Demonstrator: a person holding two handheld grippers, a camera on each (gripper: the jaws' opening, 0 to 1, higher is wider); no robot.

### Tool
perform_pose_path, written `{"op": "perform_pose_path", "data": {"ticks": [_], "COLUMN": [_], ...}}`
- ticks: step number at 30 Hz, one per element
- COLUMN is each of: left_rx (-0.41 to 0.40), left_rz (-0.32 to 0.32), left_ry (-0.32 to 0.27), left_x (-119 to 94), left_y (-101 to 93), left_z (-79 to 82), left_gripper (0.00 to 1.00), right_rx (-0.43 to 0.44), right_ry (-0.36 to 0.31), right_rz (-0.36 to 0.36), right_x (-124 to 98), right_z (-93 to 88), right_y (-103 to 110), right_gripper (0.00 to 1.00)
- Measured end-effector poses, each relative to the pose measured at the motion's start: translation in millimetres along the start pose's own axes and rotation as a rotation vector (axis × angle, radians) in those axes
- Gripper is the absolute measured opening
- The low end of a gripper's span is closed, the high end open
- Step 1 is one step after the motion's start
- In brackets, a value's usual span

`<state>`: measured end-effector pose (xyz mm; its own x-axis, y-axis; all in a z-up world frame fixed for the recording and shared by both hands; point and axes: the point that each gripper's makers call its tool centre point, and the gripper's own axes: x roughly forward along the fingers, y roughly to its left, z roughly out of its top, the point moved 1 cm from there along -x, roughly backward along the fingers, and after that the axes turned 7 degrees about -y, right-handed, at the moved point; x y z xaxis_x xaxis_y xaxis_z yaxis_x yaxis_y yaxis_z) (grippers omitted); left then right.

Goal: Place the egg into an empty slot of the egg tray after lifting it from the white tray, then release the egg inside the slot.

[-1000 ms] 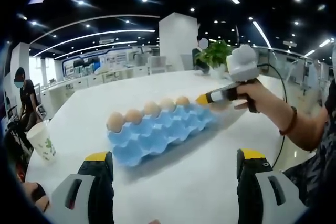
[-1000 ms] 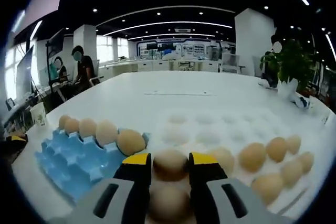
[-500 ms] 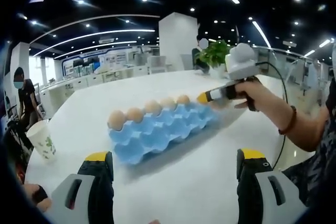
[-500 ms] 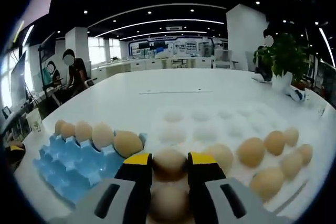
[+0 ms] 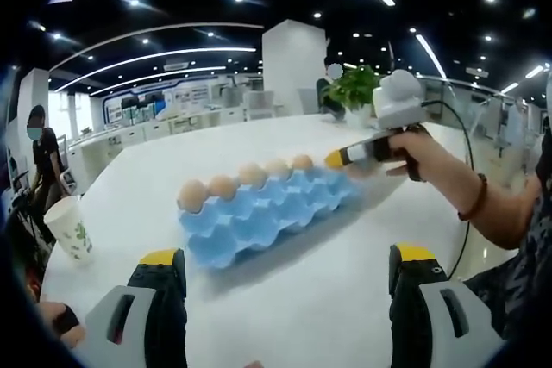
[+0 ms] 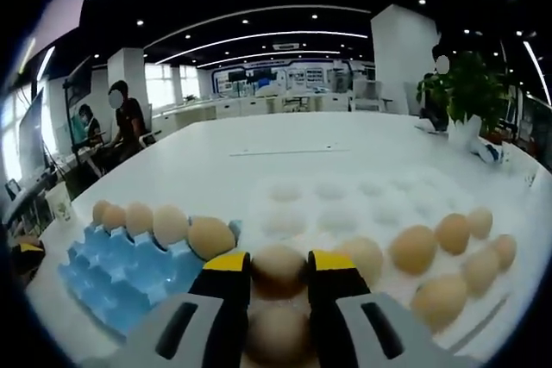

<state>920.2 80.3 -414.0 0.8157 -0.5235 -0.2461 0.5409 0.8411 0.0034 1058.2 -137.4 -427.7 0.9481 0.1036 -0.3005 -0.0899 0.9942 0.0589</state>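
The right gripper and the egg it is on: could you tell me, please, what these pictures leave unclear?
- Right gripper view: whether the egg has left the white tray; the right gripper covers its underside.
- Right gripper view: the lower egg between the jaws is blurred.
- Left gripper view: the blue egg tray hides the right gripper's tips.

Left gripper [image 5: 280,308]: two grey plastic jaws, black inner faces, yellow tip caps, a dark slot in each grey shell. Right gripper [image 6: 278,275]: same build, grey shells with slots, black fingers, yellow tips. In the left gripper view the right one shows from outside: yellow nose, black body, white housing on top, black cable looping off the back. Hand [image 5: 423,154] on it wears a brown bead bracelet [image 5: 475,201]; patterned dark sleeve [image 5: 539,230] beyond.
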Motion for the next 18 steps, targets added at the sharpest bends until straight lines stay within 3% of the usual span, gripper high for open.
{"op": "perform_pose_path", "data": {"ticks": [7,18], "left_rx": [0.003,0.008], "left_rz": [0.004,0.011], "left_ry": [0.001,-0.001], "left_x": [-1,1], "left_y": [0.6,-1.2], "left_z": [0.3,2.5], "left_gripper": [1.00,1.00], "right_rx": [0.018,0.009], "right_ry": [-0.022,-0.082], "right_rz": [0.017,0.094], "right_x": [-3,-10], "right_z": [3.6,23.6], "right_y": [0,11], "right_gripper": [0.27,0.27]}}
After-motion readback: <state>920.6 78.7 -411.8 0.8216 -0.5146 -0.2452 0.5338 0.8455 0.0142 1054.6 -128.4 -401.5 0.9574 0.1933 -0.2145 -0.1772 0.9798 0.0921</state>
